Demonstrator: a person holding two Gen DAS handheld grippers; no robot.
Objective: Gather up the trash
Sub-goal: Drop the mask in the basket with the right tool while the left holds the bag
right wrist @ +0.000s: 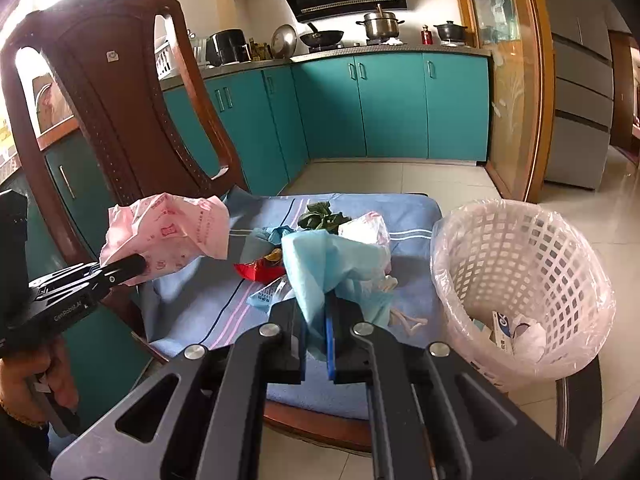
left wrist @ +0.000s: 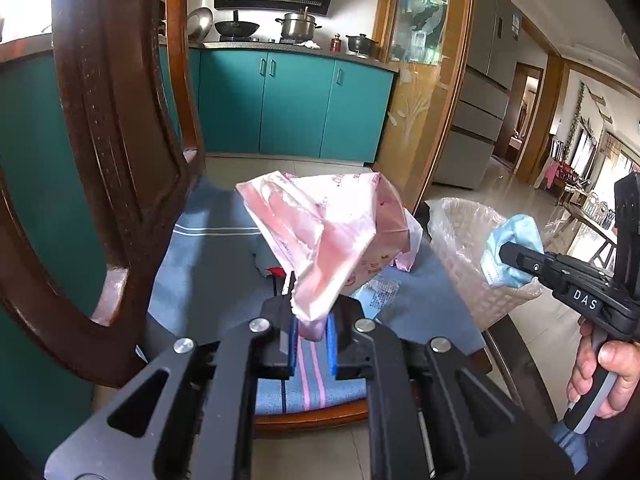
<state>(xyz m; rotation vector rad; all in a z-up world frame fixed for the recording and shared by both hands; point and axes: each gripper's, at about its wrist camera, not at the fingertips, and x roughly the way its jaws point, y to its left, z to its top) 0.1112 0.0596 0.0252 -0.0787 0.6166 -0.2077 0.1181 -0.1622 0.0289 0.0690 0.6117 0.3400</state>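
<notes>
Left wrist view shows our left gripper [left wrist: 311,322] clamped on a crumpled pink bag [left wrist: 320,236], lifted clear of the chair cushion [left wrist: 200,264] so it can travel to the basket [right wrist: 520,264]. Our right gripper [right wrist: 318,344] is pinched tight on a blue mask [right wrist: 320,268], also raised off the cushion, we judge for the same trip. Both grippers tilt downward, each held by a hand [left wrist: 600,376] on its handle. More scraps, among them a red wrapper [right wrist: 256,270], lie near the cushion's middle; the basket stands just beside its right edge.
</notes>
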